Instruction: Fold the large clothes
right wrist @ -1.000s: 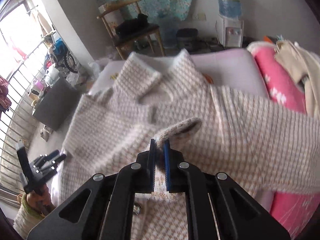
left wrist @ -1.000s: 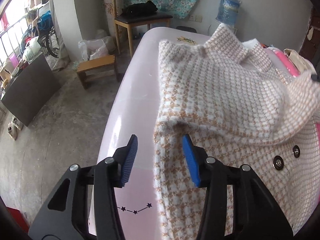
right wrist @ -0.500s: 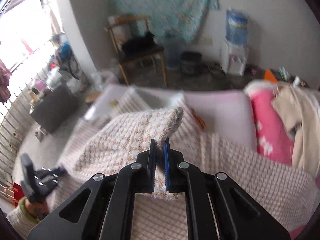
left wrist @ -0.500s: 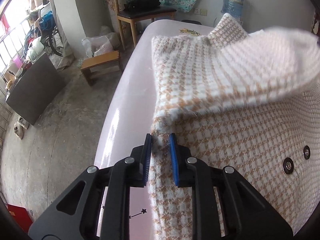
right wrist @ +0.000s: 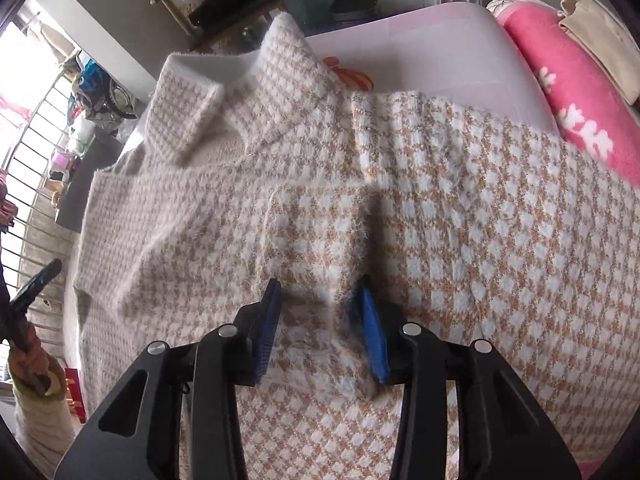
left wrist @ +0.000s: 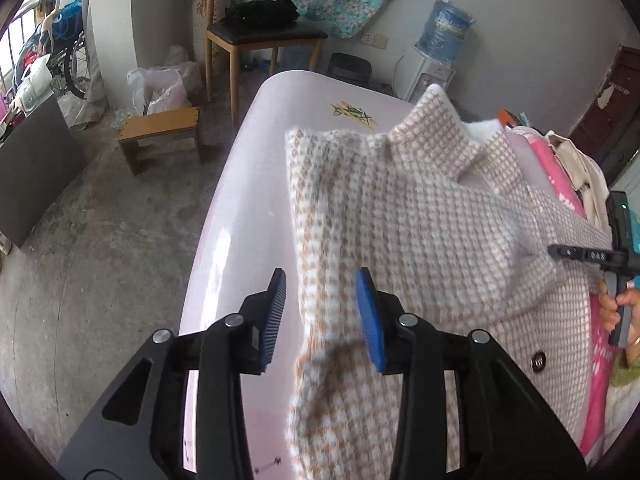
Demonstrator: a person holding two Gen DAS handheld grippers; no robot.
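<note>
A fuzzy houndstooth coat (left wrist: 420, 240) lies spread over a pale pink worktop (left wrist: 248, 200), collar toward the far end, with one sleeve (right wrist: 460, 184) folded across its front. The left claw (left wrist: 320, 312) hangs released over the coat's near edge, its blue pads (left wrist: 370, 316) apart, one above the bare worktop and the other above the fabric, gripping nothing. In the right wrist view the right claw (right wrist: 316, 320) is also spread wide, sitting low over the folded sleeve, with a small ridge of fabric rising between the pads (right wrist: 372, 332) but not pinched. From the left wrist view the right claw shows at the far right edge, held in a hand (left wrist: 616, 308) over the coat. A dark button (left wrist: 537, 360) shows on the coat front near that side.

A pink blanket (right wrist: 568, 92) lies along the right side of the worktop, touching the coat, with a beige garment (right wrist: 600, 40) on top of it. Past the worktop stand a wooden chair (left wrist: 260, 36), a low stool (left wrist: 160, 136) and a water dispenser (left wrist: 436, 52) against the wall.
</note>
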